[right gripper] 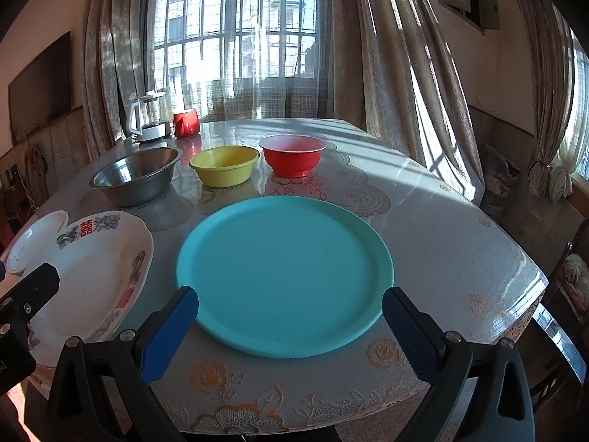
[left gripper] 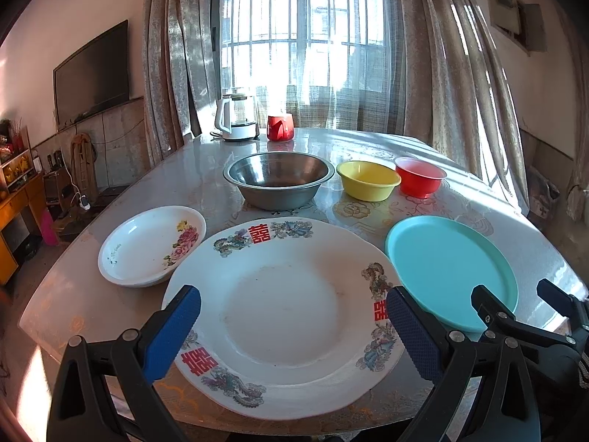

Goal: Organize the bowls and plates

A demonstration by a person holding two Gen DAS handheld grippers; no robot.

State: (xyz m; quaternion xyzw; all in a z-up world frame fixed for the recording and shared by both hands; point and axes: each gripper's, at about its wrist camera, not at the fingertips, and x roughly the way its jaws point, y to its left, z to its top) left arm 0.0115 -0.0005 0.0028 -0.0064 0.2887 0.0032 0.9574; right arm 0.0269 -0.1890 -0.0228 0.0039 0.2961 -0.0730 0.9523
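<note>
While both tongs gape wide and hold nothing, the left tongs (left gripper: 292, 318) hover over the large white dragon-patterned ceramic plate (left gripper: 281, 316) at the desk's (right gripper: 441, 243) near edge, and the right tongs (right gripper: 290, 311) over the round turquoise plastic plate (right gripper: 285, 274) beside it.

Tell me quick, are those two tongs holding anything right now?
Left tongs: open, holding nothing, poised over the big white plate.
Right tongs: open, holding nothing, poised over the teal plate.
</note>
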